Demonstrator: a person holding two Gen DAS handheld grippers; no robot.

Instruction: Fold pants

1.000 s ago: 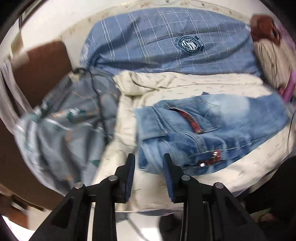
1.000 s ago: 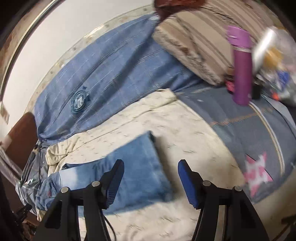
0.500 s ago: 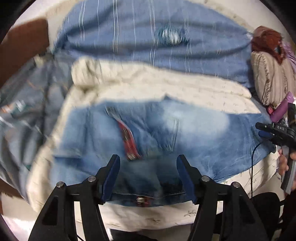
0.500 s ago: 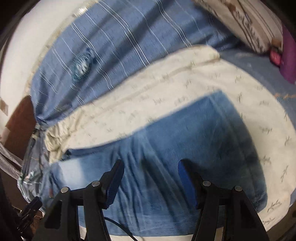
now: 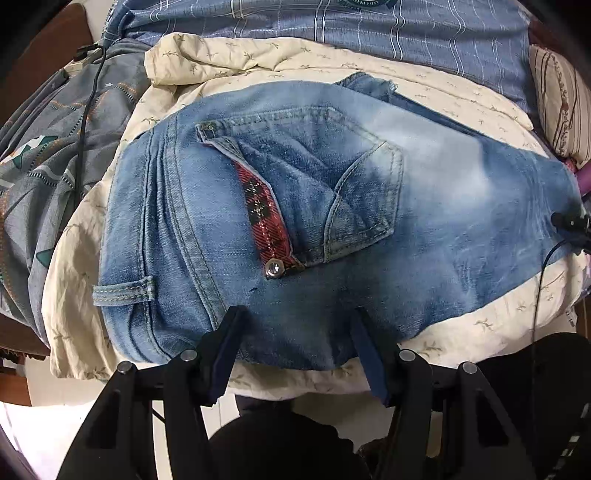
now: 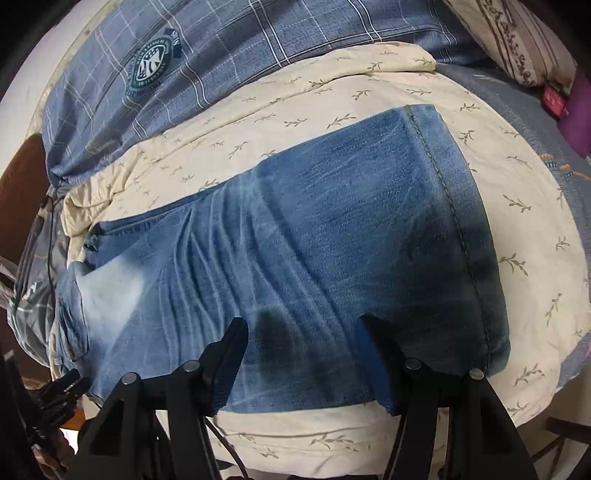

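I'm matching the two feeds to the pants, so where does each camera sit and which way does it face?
Left wrist: sits on the left hand-held gripper, open, facing the waist end of the jeans, by the back pocket; the other gripper's tip shows at right.
Right wrist: sits on the right hand-held gripper, open, facing the leg end, near the hem.
Shared: jeans, cream sheet, blue plaid cover.

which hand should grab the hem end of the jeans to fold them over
Right. The right gripper hangs open over the jeans beside the hem; the left gripper is at the waistband.
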